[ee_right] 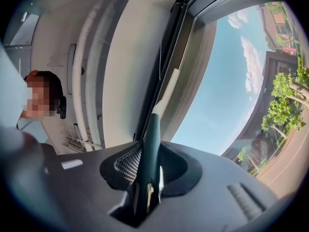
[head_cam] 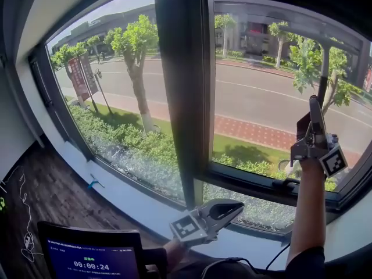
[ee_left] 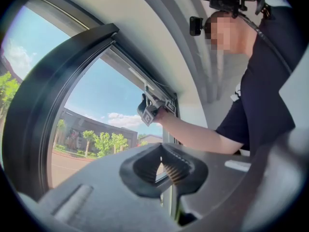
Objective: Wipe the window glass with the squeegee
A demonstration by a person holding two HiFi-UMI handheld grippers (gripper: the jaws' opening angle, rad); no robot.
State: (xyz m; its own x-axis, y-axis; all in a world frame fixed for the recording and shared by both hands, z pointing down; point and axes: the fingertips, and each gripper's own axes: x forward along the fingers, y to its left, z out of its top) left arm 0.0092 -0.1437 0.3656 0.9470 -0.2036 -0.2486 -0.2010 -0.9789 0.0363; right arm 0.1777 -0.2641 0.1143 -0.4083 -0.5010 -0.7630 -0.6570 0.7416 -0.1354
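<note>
Right gripper (head_cam: 314, 137): raised on the right of the central mullion (head_cam: 183, 97), jaws clamped on the dark green handle of the squeegee (ee_right: 149, 139). The handle ran up from the jaws to a pale section near the top of the window frame (ee_right: 193, 13).

Left gripper (head_cam: 231, 209): low, just right of the mullion's foot and over the sill (head_cam: 133, 199). Jaws pressed together, nothing between them.

Progress (judgement): squeegee was up at the right-hand window glass (head_cam: 261, 92), so a stroke on that pane was either starting or in hand. No water, foam, streaks or wiped-versus-unwiped edge showed on the glass on either side of the mullion. What share of the wiping was done could not be read. With the tool held high, most of the downward pass on the right pane looked left to do. Nothing indicated any work on the pane left of the mullion.

Hard to make out:
- Blade: only a thin dark shape against the tree in the head view; its edge was not distinguishable in the right gripper view.
- Blade-to-glass contact: cannot tell, touching or just off.
- Right pane's far edge cut off by the view's rim.
</note>
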